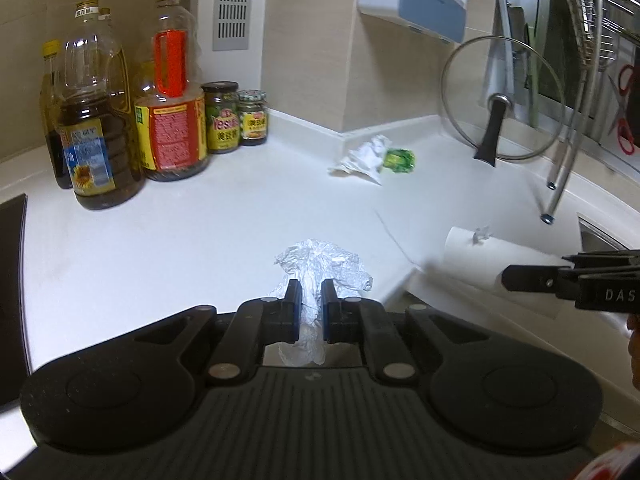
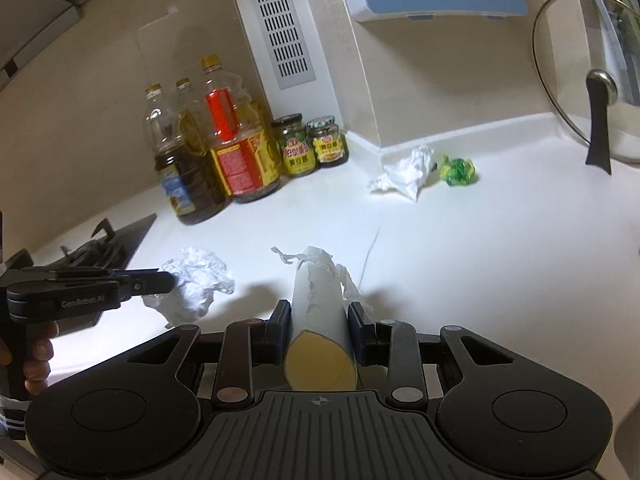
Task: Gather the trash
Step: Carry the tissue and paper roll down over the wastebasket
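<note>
My left gripper [image 1: 311, 290] is shut on a crumpled white paper ball [image 1: 320, 264], held just above the white counter [image 1: 180, 236]. The same ball [image 2: 198, 280] and left gripper [image 2: 160, 280] show at the left of the right wrist view. My right gripper [image 2: 318, 312] is shut on a cardboard paper-roll tube [image 2: 318, 300] with torn white scraps at its far end; the tube [image 1: 476, 256] also shows at the right of the left wrist view. A crumpled white tissue [image 1: 366, 158] and a green wrapper [image 1: 399, 160] lie near the back wall corner; both the tissue [image 2: 408, 174] and wrapper [image 2: 458, 170] appear in the right wrist view.
Oil bottles [image 1: 96, 132] and two jars [image 1: 220, 118] stand at the back left. A glass pot lid [image 1: 500, 100] leans on the back right wall beside a metal rack leg [image 1: 560, 176]. A stove [image 2: 100, 248] lies at the left, a sink edge [image 1: 600, 236] at the right.
</note>
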Motion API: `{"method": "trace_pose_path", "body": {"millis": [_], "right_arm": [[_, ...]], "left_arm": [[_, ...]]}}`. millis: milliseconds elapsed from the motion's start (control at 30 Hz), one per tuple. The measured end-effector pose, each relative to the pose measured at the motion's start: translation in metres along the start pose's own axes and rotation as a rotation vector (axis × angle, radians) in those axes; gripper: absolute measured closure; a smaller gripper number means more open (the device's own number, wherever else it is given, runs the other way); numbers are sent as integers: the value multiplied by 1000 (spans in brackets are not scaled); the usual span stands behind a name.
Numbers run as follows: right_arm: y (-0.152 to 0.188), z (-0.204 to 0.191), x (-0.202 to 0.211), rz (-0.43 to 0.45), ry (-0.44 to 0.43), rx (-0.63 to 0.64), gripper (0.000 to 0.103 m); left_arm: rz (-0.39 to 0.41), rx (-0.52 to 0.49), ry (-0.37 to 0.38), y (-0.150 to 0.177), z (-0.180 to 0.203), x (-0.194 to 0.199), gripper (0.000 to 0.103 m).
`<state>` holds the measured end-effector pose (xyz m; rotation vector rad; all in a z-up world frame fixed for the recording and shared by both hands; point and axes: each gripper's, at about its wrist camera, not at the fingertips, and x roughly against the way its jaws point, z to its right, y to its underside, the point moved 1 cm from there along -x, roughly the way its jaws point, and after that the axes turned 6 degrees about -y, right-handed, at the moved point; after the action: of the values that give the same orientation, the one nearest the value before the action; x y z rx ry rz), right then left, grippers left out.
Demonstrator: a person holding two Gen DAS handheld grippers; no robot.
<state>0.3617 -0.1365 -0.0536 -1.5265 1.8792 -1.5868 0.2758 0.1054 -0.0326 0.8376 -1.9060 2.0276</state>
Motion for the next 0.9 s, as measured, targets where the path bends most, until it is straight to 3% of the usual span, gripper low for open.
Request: {"method": "trace_pose_path", "body": {"millis": [200,400,900], "right_arm": [[22,-2,26,-19,-6,-26,72],[53,-13,35,-70,21,-34,72],[140,-9,-16,-250,116,-67,72]], "left_arm": [[-21,14,6,21,20,18,94],[-92,49,14,53,32,20,94],[-310,138,13,128,33,-27,94]]}}
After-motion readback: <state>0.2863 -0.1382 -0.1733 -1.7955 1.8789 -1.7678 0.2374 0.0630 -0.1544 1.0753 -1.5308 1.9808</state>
